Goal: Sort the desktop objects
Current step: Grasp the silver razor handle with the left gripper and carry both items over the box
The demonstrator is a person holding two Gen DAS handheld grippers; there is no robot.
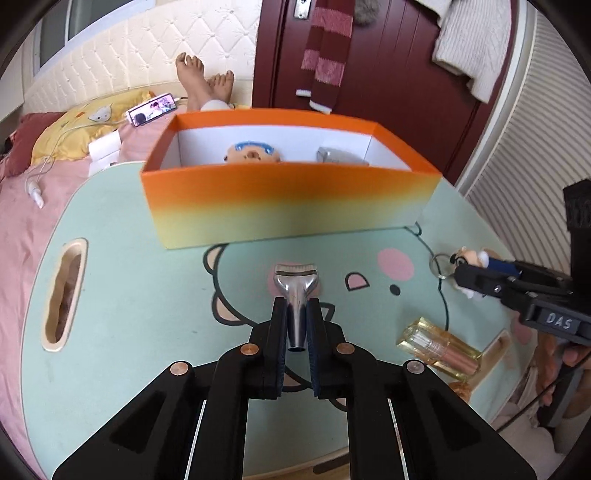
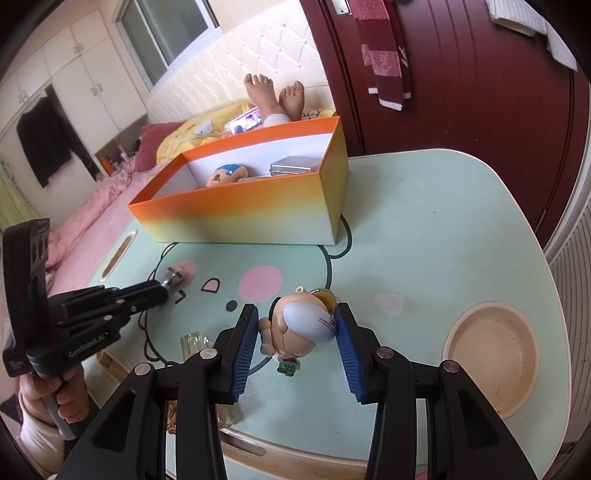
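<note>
The left gripper (image 1: pixel 297 325) clamps a metal eyelash curler (image 1: pixel 295 295) while the right gripper (image 2: pixel 295 343), jaws spread, straddles a figurine keychain (image 2: pixel 303 325), both likely bound for the orange box (image 1: pixel 288 206).

Soft daylight enters from the window (image 2: pixel 166 33) at 11 o'clock, leaving the room evenly bright. The orange box (image 1: pixel 288 206) casts a faint shadow. Fisheye curvature bends every edge, with black vignetting in the corners.
</note>
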